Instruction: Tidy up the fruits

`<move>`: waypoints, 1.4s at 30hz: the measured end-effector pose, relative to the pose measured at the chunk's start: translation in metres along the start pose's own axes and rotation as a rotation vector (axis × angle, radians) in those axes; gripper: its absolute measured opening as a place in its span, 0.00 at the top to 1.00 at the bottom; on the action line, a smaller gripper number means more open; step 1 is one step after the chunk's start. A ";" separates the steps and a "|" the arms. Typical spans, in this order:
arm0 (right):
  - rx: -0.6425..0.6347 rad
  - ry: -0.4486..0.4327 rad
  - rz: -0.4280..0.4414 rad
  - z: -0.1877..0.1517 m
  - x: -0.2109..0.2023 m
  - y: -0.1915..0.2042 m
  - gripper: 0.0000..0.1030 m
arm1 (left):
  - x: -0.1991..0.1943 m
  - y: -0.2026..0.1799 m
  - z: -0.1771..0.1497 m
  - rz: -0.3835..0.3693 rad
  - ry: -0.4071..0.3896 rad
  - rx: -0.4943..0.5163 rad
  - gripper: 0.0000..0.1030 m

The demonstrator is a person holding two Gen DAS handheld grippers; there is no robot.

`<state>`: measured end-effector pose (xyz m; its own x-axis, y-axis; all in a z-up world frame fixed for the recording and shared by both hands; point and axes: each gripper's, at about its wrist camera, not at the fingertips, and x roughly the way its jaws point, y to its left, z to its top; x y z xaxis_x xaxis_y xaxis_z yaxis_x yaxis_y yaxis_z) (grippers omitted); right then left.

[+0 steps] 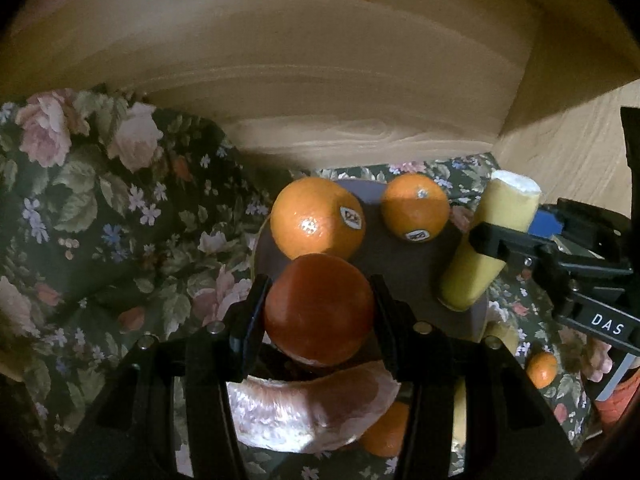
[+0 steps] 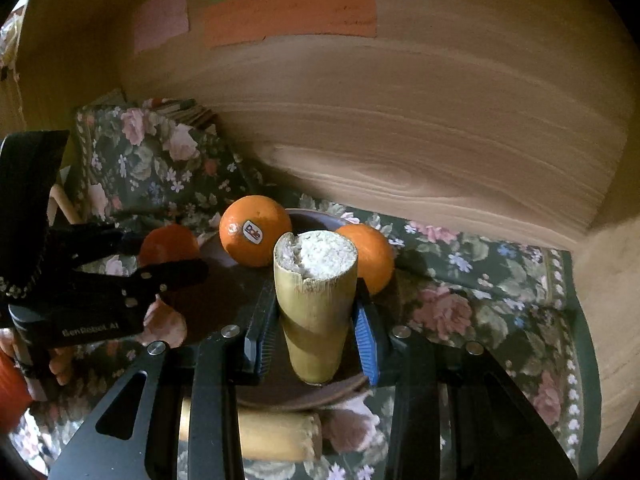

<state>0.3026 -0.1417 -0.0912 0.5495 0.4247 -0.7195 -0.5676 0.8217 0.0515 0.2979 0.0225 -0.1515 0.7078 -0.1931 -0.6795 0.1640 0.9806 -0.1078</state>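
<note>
My left gripper (image 1: 318, 308) is shut on a dark orange (image 1: 320, 310) and holds it over the near side of a dark brown plate (image 1: 404, 264). Two oranges with stickers sit on the plate: a big one (image 1: 316, 220) and a smaller one (image 1: 414, 206). My right gripper (image 2: 316, 320) is shut on a yellow sugarcane piece (image 2: 316, 300) with a white cut end, its foot on the plate (image 2: 304, 396). The right gripper also shows in the left wrist view (image 1: 496, 244), the left gripper in the right wrist view (image 2: 168, 256).
A floral cloth (image 1: 120, 220) covers the surface, bunched up at the left. A peeled pink pomelo segment (image 1: 308, 408), a small orange (image 1: 542, 368) and another sugarcane piece (image 2: 276, 436) lie off the plate. A wooden wall (image 2: 400, 140) stands close behind.
</note>
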 end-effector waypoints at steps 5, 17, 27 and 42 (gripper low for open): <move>-0.029 0.014 -0.001 0.005 0.013 0.006 0.68 | 0.011 0.005 0.003 -0.005 0.025 -0.014 0.53; -0.022 0.053 0.013 0.017 0.035 0.007 0.67 | 0.013 0.004 0.007 -0.023 0.025 -0.017 0.32; -0.013 0.058 0.012 0.017 0.029 0.010 0.55 | -0.024 0.009 0.006 0.005 -0.034 0.007 0.30; -0.052 0.050 0.023 -0.017 0.001 0.032 0.53 | -0.049 0.043 -0.043 0.049 0.036 0.030 0.12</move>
<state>0.2742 -0.1214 -0.1016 0.5054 0.4225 -0.7524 -0.6117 0.7904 0.0329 0.2401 0.0754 -0.1540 0.6905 -0.1427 -0.7091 0.1505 0.9872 -0.0521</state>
